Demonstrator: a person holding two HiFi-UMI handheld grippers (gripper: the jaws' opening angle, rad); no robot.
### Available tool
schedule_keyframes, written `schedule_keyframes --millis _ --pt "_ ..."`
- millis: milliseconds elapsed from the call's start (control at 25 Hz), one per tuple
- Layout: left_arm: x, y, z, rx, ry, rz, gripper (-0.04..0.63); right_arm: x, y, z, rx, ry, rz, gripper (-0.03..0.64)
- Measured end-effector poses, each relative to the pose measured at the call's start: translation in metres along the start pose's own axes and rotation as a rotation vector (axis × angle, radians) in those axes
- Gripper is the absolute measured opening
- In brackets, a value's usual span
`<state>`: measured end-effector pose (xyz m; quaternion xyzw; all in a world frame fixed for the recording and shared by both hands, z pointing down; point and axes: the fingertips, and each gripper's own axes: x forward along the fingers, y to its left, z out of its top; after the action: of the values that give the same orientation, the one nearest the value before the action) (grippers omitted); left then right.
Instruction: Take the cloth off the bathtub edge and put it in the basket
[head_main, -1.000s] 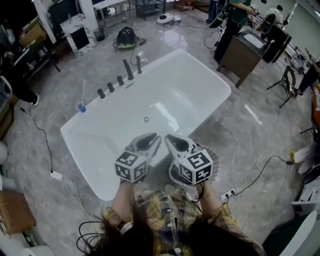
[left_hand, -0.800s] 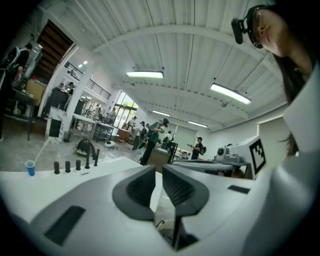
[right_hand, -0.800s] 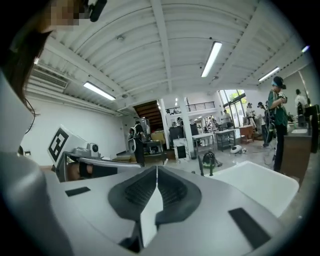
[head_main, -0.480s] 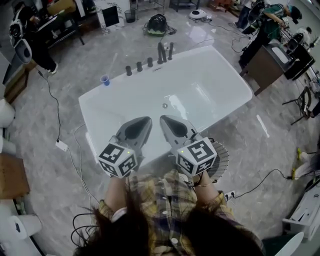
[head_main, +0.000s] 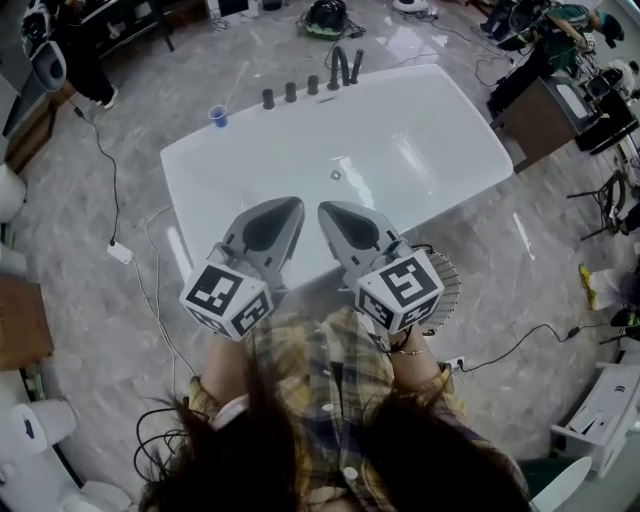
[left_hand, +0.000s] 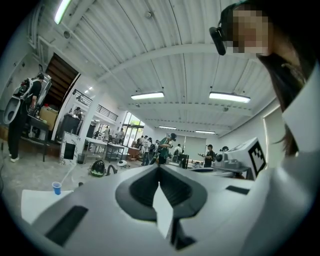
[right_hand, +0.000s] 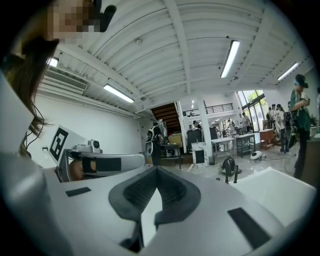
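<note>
The white bathtub (head_main: 420, 140) is showing no cloth on its visible rim; the wire basket (head_main: 447, 290) is sitting beside it, mostly hidden. The left gripper (head_main: 288, 205) and right gripper (head_main: 330, 209) are hovering pressed together, empty. Cloth, judged soft and light, is suiting a pinch on a bunched fold

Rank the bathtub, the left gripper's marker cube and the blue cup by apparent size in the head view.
1. bathtub, by far the largest.
2. marker cube on the left gripper; it sits close to the camera, which inflates it.
3. blue cup, the smallest.
</note>
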<state>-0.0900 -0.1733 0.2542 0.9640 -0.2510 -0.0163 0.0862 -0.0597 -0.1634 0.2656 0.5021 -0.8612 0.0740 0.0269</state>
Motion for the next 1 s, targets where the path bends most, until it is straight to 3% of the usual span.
schedule_keyframes --millis 200,1000 --pt "-0.004 -0.011 -0.005 0.007 0.005 -0.03 0.02 -0.005 0.004 -0.003 -0.012 0.0 -0.013 0.015" --pt "-0.02 -0.012 -0.004 0.006 -0.018 -0.025 0.02 -0.004 0.014 -0.002 -0.024 -0.018 -0.018 0.015"
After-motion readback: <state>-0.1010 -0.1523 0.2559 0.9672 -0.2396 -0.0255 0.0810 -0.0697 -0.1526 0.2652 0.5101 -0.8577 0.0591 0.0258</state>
